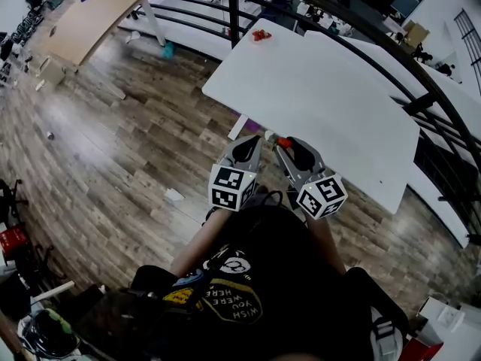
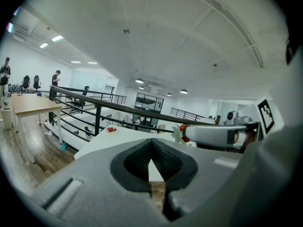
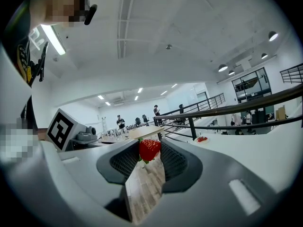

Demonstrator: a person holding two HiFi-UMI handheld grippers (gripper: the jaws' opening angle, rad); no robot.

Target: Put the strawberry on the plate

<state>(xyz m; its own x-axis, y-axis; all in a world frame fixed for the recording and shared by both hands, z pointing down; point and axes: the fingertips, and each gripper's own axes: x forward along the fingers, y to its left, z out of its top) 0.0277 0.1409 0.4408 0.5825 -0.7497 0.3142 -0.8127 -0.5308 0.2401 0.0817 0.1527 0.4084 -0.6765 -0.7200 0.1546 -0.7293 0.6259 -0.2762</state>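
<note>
red strawberry (image 3: 149,150) sits pinched shallowly between the right gripper (image 3: 150,147) jaws; left gripper (image 2: 151,144) jaws are closed, empty. the plate (image 1: 261,35) lies far across the bench (image 1: 331,104); a jolt could drop the fruit onto the floor (image 1: 128,141).

Matt white table (image 1: 323,96), wood-plank floor (image 1: 113,149), black metal railing (image 1: 233,6)

Person wore black T-shirt (image 1: 259,277), yellow lettering and small white graphic printed on front. Left gripper (image 1: 258,137) and right gripper (image 1: 282,143) had pale grey moulded shells with dark inserts on upper faces. Black ribbed pads (image 2: 137,157) lined jaws. Each gripper carried white cube (image 1: 231,187) with black square markers.
</note>
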